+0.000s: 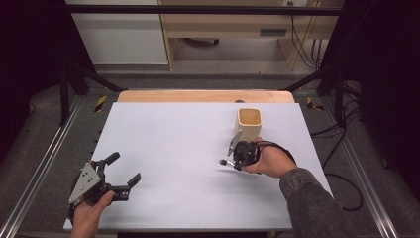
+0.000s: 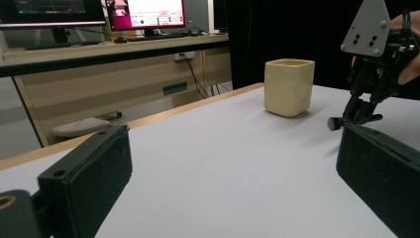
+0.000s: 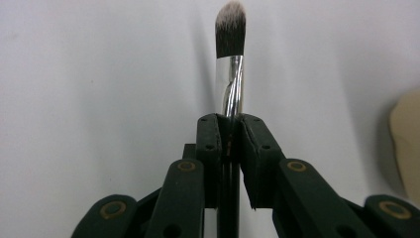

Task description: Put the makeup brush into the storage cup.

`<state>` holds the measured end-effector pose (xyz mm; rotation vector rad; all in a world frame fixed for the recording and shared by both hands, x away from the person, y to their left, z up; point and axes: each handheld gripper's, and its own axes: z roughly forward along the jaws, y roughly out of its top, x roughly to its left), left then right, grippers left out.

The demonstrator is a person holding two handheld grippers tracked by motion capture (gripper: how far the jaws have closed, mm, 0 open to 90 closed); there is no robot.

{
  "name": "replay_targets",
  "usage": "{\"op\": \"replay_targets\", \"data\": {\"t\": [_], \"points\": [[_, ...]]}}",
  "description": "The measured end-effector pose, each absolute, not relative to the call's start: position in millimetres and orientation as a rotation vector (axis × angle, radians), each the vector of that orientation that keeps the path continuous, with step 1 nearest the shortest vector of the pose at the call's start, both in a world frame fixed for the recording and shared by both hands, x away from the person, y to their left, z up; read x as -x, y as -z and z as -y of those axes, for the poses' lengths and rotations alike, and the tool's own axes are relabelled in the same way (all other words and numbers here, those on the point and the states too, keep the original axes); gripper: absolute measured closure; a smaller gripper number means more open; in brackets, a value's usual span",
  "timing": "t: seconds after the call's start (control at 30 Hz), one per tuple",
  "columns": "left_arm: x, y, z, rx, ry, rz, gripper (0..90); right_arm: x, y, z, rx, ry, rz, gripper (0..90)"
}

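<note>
Holding a small makeup brush [image 3: 230,59] clamped between its jaws, the right gripper [image 1: 236,159] sits just in front of the cream cup [image 1: 249,124], on the near side of it. Brush pokes out past the jaw tips, silver ferrule & dark bristles w/ pale ends forward; handle runs back between the pads. In the high view the brush end shows as a small knob to the left of the gripper, low over the white table [image 1: 168,148], approx level w/ it, pointing away from the cup.

Left gripper [image 1: 120,174] rests near the front-left corner, well apart from cup & brush, jaws spread wide w/ nothing between them.

Step in hand, as I read it: brush is picked up & carried, drop into the cup not yet done. Cup is upright, mouth open; can't tell if anything's inside.

Next move prob needs: lift, swing the brush round toward the cup, tilt it so one end points down over the opening, then let go. Risk: clipping the rim & tipping the cup, since nothing steadies it.
</note>
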<state>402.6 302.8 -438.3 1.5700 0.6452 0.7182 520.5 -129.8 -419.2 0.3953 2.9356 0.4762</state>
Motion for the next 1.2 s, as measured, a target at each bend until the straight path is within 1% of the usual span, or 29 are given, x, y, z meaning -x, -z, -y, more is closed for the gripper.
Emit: {"op": "replay_targets", "data": {"t": [0.37, 0.7, 1.2], "points": [[-402, 439, -303, -1.566, -0.731, -0.665, 0.6, -510, 407, 150, -0.500, -0.748, -2.808, 79.4], [-404, 442, -305, -1.576, -0.740, -0.684, 0.6, -500, 404, 154, -0.482, -0.774, -2.756, 79.4], [-404, 442, -306, -1.571, -0.743, -0.692, 0.6, -491, 408, 156, -0.572, -0.855, -2.621, 79.4]]}}
